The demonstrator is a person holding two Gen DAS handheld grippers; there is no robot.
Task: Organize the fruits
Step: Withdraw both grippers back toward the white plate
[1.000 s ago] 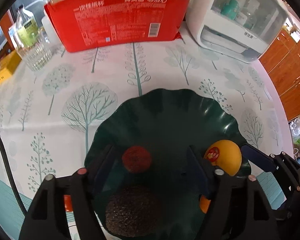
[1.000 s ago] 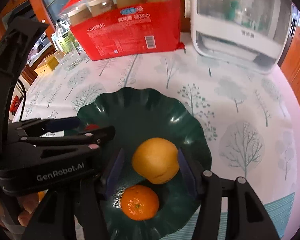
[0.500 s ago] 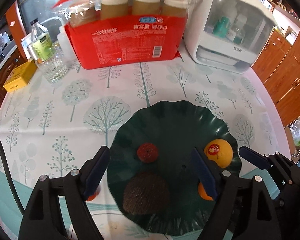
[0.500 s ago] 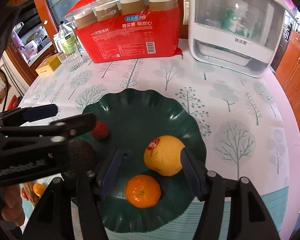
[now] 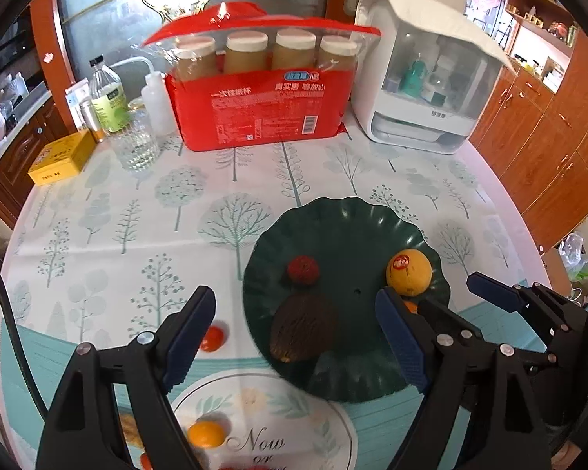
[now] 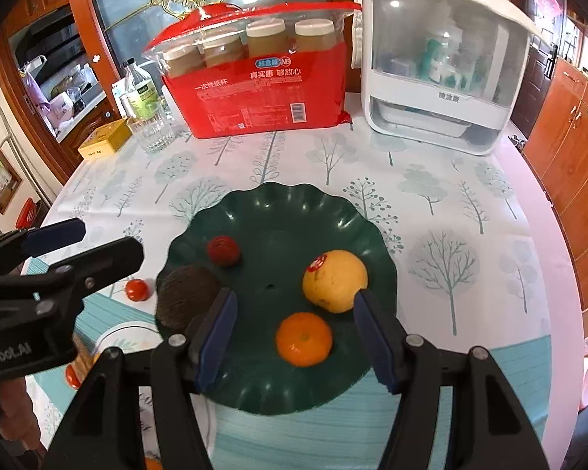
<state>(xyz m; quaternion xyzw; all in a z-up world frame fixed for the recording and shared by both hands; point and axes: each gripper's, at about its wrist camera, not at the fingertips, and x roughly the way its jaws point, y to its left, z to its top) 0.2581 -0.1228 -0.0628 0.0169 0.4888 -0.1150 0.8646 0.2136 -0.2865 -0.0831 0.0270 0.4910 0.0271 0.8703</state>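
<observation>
Tree-print tablecloth, scalloped glossy green plate w/ round fruit, both tongs wide open, empty.

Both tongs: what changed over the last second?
Both tongs, left and right, pulled back and up from the green plate, still open and empty. The avocado, lychee, orange and tangerine stayed put.

Bare tree-patterned tabletop lies between the scalloped dark green plate and the back row, where the red bag of paper cups, white plastic cabinet and clear drinking glass block passage. A small red tomato sits just left of the plate.
</observation>
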